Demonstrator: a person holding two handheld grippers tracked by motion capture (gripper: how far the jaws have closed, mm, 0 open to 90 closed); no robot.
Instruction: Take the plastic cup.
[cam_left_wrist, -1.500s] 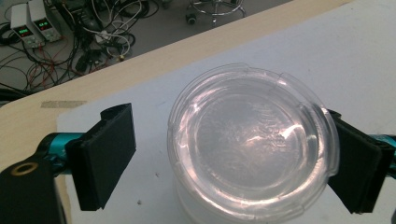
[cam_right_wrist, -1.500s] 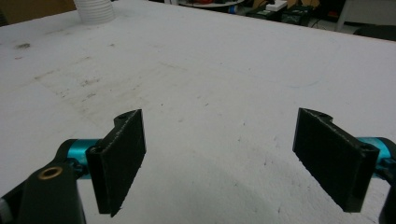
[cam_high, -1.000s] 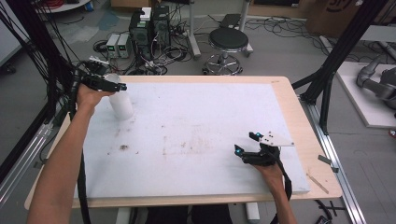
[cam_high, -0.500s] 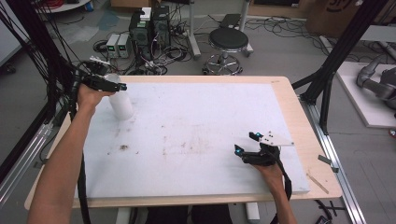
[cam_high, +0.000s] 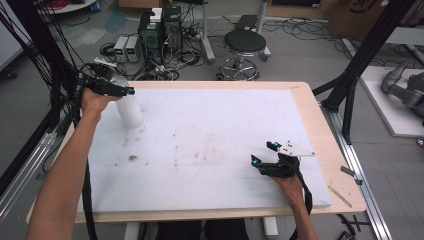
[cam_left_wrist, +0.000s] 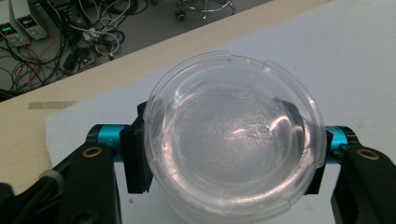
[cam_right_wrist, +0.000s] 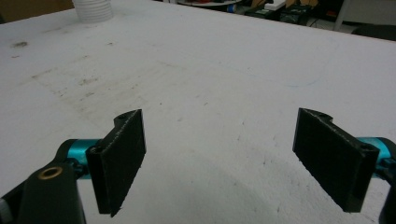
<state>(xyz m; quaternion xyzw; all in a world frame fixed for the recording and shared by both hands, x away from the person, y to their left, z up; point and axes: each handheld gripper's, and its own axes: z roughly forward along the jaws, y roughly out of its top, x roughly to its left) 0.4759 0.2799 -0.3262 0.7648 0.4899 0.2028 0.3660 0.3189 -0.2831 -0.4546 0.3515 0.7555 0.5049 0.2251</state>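
At the white mat's (cam_high: 210, 150) far-left corner, the left gripper (cam_left_wrist: 224, 149) has just closed its jaws onto the clear lidded cup (cam_left_wrist: 233, 140), pads squeezing its sides under the lid rim, likely for a lift. Nearer the mat's front-right edge, the right gripper (cam_right_wrist: 219, 158) rests spread wide, empty. No readable label on the cup.

A wooden table (cam_high: 320, 130) under a stained white mat (cam_high: 215, 145) is standing on a grey floor (cam_high: 300, 55). Beyond the left gripper, power supplies (cam_high: 127, 47) and tangled cables (cam_high: 175, 55) are lying; a black stool (cam_high: 245, 47) is sitting farther right.
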